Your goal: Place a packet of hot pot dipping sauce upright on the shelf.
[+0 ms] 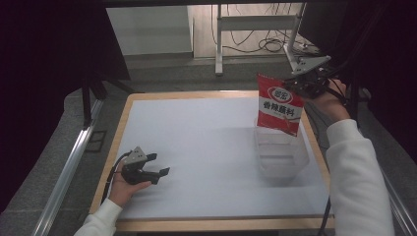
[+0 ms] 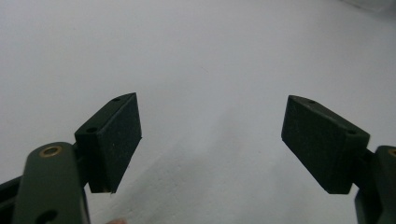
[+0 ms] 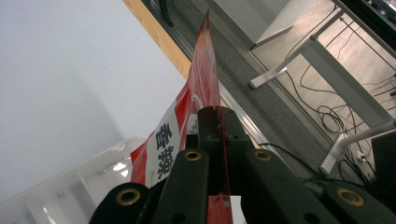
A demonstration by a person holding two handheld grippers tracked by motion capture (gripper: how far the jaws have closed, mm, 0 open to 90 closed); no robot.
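Over at the far right of the table (image 1: 147,105), the right gripper (image 1: 306,81) is up in the air with its jaws pinched on the top edge of a red and white packet (image 1: 279,104). From the high view the packet hangs down flat, its lower edge just above the rim of a clear plastic tub (image 1: 280,152) that sits close to the table's right edge. In the right gripper view the packet (image 3: 205,88) runs edge-on between the two black jaws, and the tub (image 3: 70,186) shows low at the left, with the wooden table edge (image 3: 161,37) and the grey floor beyond.

Down at the near left corner, the left gripper (image 1: 156,165) rests low over the white surface in the person's hand (image 1: 125,189), jaws spread wide and holding nothing. The left gripper view shows its two pads (image 2: 114,140) well apart with bare white table (image 2: 210,60) between and ahead of them.

Between the two grippers lies a broad stretch of open white tabletop, from the left edge across to the tub. A white sleeve (image 1: 354,177) comes up along the right side.
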